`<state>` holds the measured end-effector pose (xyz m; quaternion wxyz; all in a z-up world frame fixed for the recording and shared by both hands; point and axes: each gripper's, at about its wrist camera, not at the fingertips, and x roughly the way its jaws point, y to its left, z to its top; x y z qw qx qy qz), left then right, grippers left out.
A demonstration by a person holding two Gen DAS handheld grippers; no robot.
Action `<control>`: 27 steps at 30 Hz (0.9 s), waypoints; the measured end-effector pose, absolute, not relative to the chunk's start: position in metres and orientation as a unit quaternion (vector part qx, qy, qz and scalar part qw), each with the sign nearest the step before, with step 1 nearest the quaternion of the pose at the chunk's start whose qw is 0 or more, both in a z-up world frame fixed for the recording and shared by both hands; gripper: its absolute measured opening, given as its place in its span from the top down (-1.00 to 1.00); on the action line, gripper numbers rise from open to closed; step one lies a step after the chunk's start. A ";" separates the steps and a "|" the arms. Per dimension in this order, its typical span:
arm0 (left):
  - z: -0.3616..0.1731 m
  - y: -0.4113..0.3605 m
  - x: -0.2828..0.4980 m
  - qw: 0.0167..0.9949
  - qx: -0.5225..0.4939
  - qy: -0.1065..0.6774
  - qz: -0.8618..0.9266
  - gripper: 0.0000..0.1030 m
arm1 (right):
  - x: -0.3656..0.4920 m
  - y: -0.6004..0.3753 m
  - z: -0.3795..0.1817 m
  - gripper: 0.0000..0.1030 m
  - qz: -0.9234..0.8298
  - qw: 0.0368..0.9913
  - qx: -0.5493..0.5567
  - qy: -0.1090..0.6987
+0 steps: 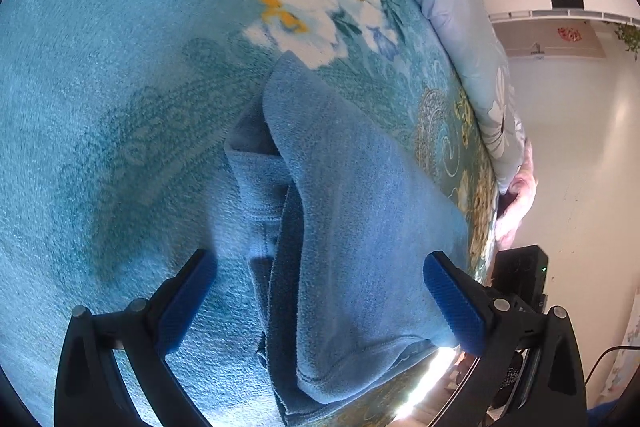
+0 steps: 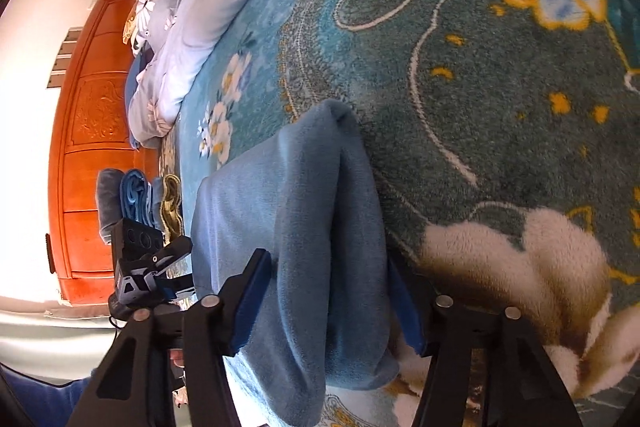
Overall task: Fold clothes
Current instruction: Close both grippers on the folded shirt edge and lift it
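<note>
A blue fleece garment lies partly folded on a teal floral blanket. In the left wrist view my left gripper is open, its blue pads wide apart on either side of the garment, gripping nothing. In the right wrist view the same garment lies between the pads of my right gripper. Those jaws stand around the folded edge with a gap on each side. The left gripper's body shows at the left.
A pale floral quilt is bunched along the bed's far edge, also in the right wrist view. An orange wooden cabinet stands beyond the bed. Folded clothes lie stacked near it. The bed edge and white floor are at the right.
</note>
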<state>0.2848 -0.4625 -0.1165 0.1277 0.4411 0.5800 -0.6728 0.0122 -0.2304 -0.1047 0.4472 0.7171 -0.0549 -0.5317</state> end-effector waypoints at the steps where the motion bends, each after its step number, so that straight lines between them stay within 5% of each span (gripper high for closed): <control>1: -0.115 -0.461 0.284 0.129 0.444 0.575 -0.675 -1.00 | 0.013 -0.231 -0.105 -0.17 -0.528 0.450 0.718 -0.056; 8: -0.110 -0.446 0.276 0.116 0.462 0.543 -0.692 -0.94 | 0.015 -0.235 -0.109 -0.03 -0.515 0.460 0.721 -0.066; 12: -0.111 -0.446 0.273 0.111 0.477 0.536 -0.688 -0.56 | 0.015 -0.234 -0.111 0.22 -0.510 0.460 0.723 -0.071; 13: -0.112 -0.446 0.273 0.110 0.480 0.537 -0.685 -0.21 | 0.015 -0.234 -0.112 0.26 -0.510 0.459 0.724 -0.072; 15: -0.115 -0.446 0.272 0.103 0.484 0.547 -0.675 0.12 | 0.015 -0.234 -0.113 0.31 -0.509 0.457 0.725 -0.075; 27: -0.099 -0.440 0.267 0.114 0.482 0.533 -0.686 0.61 | 0.017 -0.239 -0.105 0.65 -0.518 0.456 0.721 -0.055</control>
